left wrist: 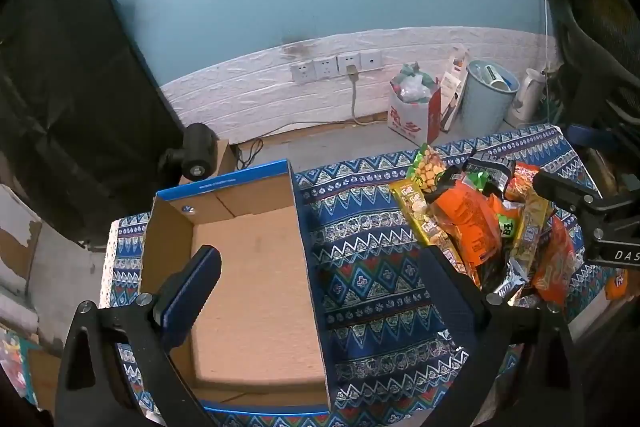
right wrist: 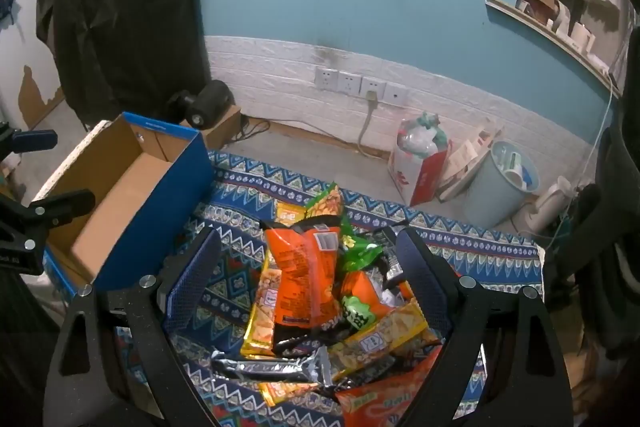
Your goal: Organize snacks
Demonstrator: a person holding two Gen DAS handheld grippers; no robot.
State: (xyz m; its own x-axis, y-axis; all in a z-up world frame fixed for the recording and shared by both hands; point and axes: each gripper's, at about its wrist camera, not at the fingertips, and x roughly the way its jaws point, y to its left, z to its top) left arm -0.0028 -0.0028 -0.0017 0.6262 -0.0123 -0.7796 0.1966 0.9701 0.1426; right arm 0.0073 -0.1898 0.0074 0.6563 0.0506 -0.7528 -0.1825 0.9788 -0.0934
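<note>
On top of the patterned cloth (left wrist: 360, 259) sits an open cardboard box (left wrist: 256, 267) with blue sides, and nothing lies inside it. Over at three o'clock from the box is a heap of snack bags (right wrist: 320, 291), well apart from it. An orange bag (right wrist: 304, 271) lies on top, with a silver bar (right wrist: 272, 367) at six o'clock. Above the box the left gripper (left wrist: 320, 291) is spread wide and holds nothing. Above the heap the right gripper (right wrist: 308, 267) is spread wide too, holding nothing.

Both wrist views angle down, sharing box (left wrist: 248, 267) and snacks (right wrist: 312, 279).
</note>
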